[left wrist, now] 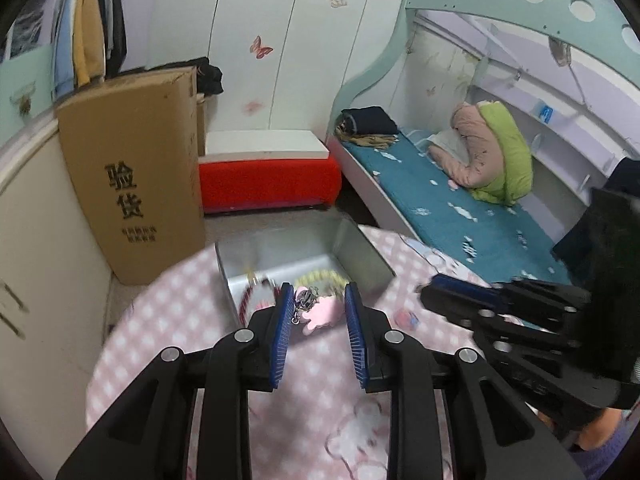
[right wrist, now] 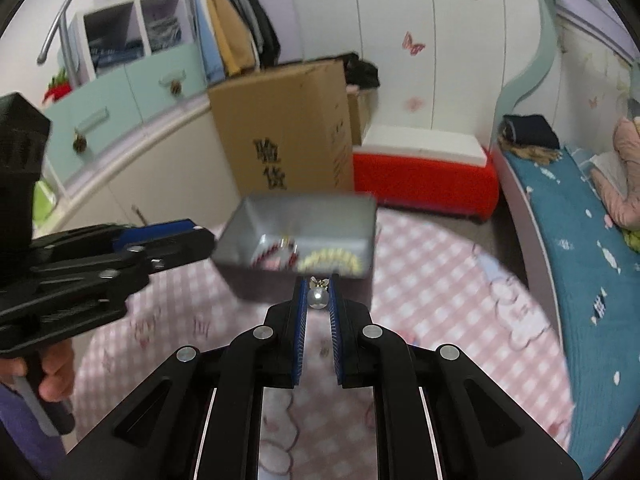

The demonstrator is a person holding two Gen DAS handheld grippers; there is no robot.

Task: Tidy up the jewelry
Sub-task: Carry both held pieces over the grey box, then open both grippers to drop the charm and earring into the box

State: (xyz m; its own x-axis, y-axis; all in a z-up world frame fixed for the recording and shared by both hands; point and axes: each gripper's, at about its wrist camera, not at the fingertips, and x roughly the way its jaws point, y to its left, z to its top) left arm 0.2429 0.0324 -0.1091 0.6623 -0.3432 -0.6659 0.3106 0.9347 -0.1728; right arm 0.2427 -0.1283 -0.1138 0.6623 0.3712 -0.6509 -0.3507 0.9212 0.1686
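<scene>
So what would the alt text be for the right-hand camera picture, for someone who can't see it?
The right gripper pinches a pearl earring between its blue pads, above a round table with a pink checked cloth. Just beyond it stands an open grey tin with a red bracelet and a yellow bead bracelet inside. The left gripper reaches in from the left.

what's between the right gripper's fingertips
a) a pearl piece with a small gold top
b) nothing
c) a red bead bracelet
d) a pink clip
a: in the right wrist view the right gripper is shut on a pearl piece; the red bracelet lies in the metal tin.
</scene>
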